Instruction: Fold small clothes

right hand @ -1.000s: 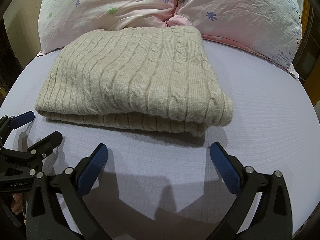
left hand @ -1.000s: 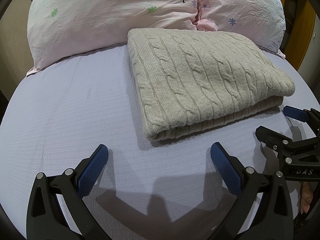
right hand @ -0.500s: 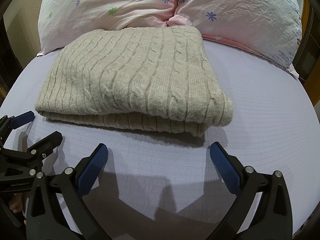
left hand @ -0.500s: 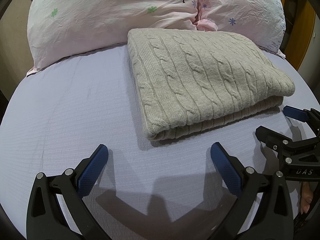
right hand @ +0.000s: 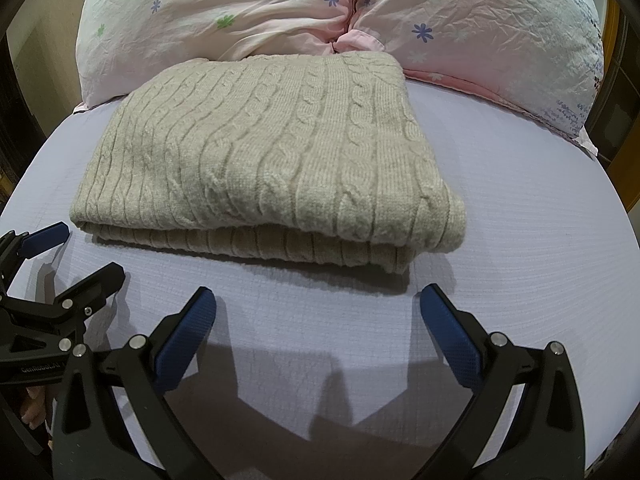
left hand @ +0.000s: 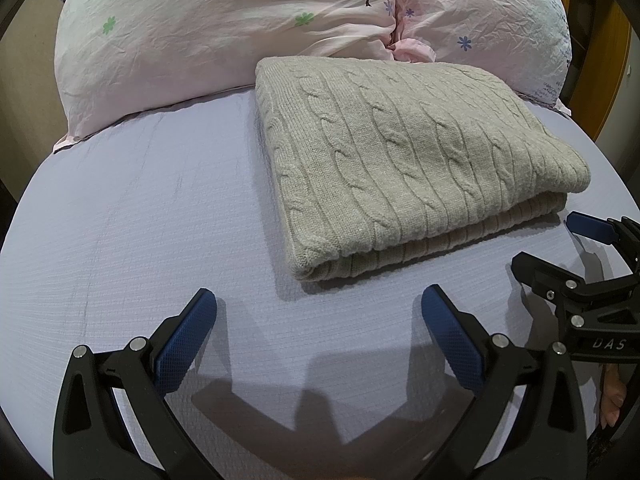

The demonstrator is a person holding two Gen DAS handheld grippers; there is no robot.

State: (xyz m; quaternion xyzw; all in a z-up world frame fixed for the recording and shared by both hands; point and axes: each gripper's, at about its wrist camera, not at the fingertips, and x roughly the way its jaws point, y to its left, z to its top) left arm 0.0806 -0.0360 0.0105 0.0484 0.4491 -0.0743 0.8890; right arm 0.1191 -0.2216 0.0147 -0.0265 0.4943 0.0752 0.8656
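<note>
Your folded sweater (left hand: 408, 168) lay flat — long axis across the bed, fold facing you. Your left gripper (left hand: 318, 320) and right gripper (right hand: 318, 318) gaped wide, holding nothing.

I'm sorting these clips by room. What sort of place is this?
Most likely a bedroom: a folded cable-knit sweater lies on a bed with a lavender sheet, against two pink floral pillows.

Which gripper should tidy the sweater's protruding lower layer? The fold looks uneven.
Right, probably. The right gripper, open, faces the sweater where the lower layer shows; the left gripper, also open, sits off its corner.
</note>
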